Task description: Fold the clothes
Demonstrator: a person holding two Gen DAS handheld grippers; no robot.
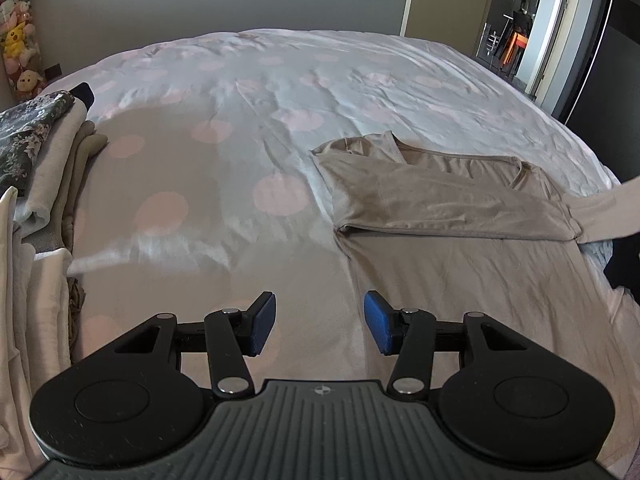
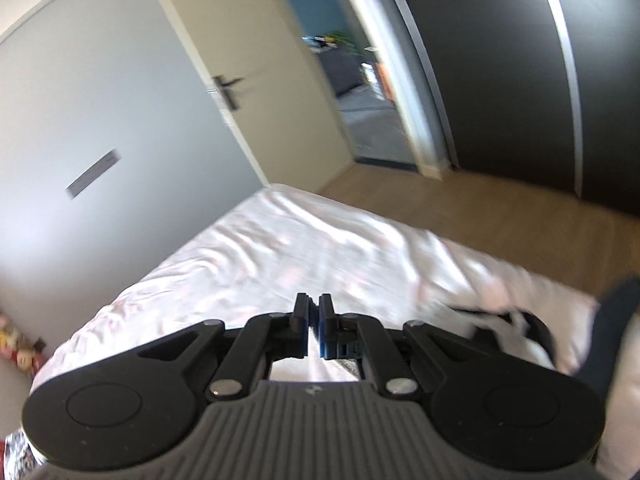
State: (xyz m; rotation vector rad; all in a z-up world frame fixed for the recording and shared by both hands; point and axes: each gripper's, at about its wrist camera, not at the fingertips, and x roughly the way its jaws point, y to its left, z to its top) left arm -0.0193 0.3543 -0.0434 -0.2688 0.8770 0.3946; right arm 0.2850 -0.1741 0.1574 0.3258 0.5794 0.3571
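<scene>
While motion blur smears the right-wrist view and hides whatever hangs beneath it, the right tool (image 2: 314, 330) is clenched, its blue pads nearly touching; whether cloth is pinched there cannot be told. The left tool (image 1: 320, 324) hovers released, gripping nothing, over a beige garment (image 1: 440, 200) lying partly folded on the polka-dot bed (image 1: 240, 100), one sleeve stretched off frame at right. Folded clothes (image 1: 36, 168) sit stacked at the bed's left edge.

The beige shirt (image 1: 448, 200) runs off the right edge, and the right wrist view is motion-blurred.
</scene>
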